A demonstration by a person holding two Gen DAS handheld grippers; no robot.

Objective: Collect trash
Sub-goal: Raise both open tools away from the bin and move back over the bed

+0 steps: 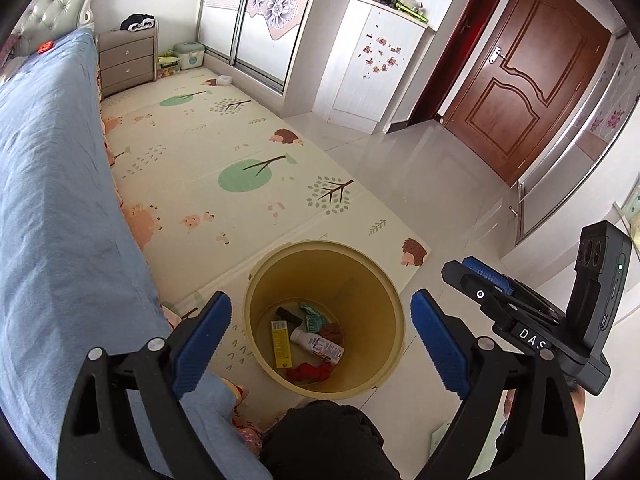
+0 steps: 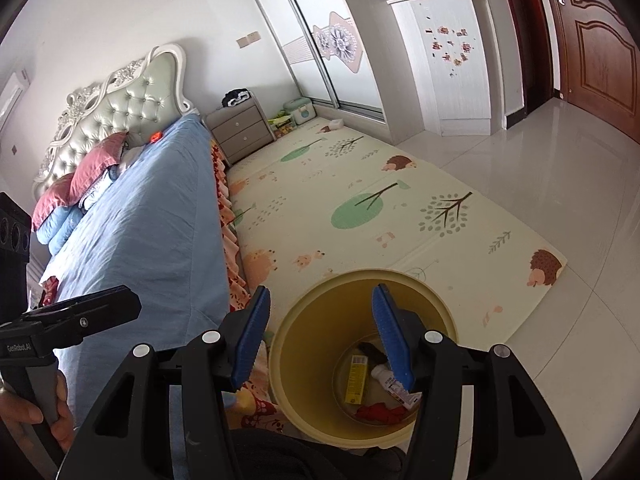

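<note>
Hovering nearest, left gripper (image 1: 320,336) and right gripper (image 2: 320,340) are held agape and empty above the yellow bin (image 1: 256,280), trash (image 1: 308,344) lying inside; farther, the play mat (image 1: 192,152) appears cleared, though remaining litter could be overlooked.

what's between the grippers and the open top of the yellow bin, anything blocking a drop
Nothing visible blocks it. The yellow bin has no lid, and its mouth is open below the left gripper and the right gripper. Both grippers are open and empty. Only trash already dropped lies at the bottom, such as a white bottle and a yellow box.
</note>
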